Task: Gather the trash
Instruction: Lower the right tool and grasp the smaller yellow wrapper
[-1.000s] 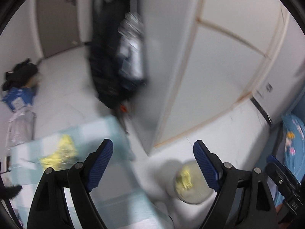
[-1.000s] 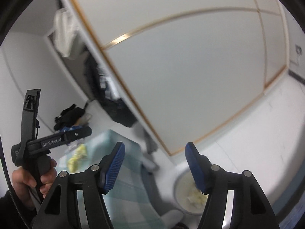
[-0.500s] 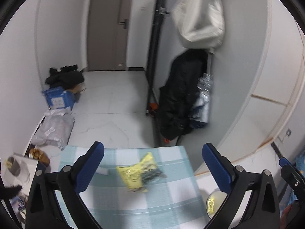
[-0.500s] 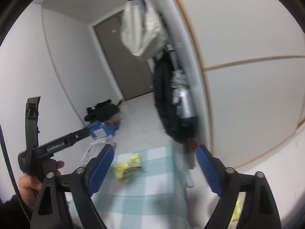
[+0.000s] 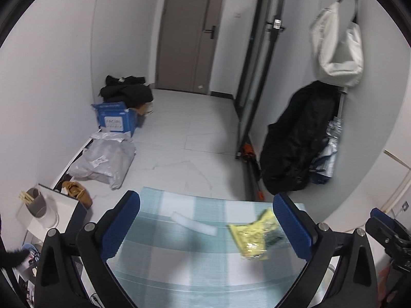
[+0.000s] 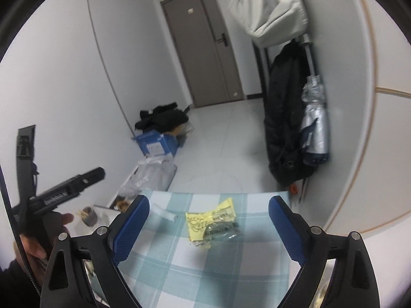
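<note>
Both views swung onto checked table (image 5: 179,269), yellow wrapper (image 6: 210,220) centred right view only, each hand-held gripper wide.

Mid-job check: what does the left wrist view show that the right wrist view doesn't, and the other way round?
Only the left wrist view shows the brown shoe on the floor and the tip of the right hand-held gripper at its edge. Only the right wrist view shows the person's left hand holding the left hand-held gripper's body. Both show the yellow wrapper and white paper strip on the checked tablecloth, with open jaws framing them.
</note>
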The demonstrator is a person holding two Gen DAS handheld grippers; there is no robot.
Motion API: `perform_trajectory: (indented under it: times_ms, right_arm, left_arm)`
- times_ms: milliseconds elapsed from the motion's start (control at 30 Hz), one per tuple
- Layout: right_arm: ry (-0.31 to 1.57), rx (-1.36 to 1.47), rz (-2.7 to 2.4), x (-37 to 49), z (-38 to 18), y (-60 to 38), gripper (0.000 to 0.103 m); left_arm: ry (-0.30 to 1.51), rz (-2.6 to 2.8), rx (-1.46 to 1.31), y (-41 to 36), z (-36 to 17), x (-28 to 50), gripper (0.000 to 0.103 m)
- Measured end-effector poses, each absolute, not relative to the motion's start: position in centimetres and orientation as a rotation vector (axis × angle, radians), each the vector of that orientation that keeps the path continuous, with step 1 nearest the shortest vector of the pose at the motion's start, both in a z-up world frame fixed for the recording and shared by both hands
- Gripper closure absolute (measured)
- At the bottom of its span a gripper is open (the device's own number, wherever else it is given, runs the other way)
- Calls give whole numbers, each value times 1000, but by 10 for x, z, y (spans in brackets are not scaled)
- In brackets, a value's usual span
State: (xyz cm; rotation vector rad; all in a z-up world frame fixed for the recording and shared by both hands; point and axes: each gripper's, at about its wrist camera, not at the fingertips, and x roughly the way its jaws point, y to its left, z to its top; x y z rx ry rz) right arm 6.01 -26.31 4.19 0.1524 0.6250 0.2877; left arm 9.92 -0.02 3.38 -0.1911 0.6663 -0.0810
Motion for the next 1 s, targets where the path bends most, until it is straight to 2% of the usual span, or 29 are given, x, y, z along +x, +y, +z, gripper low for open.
perform_trajectory:
  times_ms: [167,500,700,1000]
  right_arm:
    - [709,107,291,93,12,-244,8]
    - [965,-31,289,172,-86,-209,8]
    - [1021,-74,334,190,-124,-199,11]
    - [1045,-186,341,191,-140,-188,24]
  left_arm:
    - [720,-61,-200,25,17,114,1]
    - [793,-7,-270,65,2,133,1]
    - [829,-6,-304,75,-5,143,1]
    - [883,4,-335,80,-15,155,1]
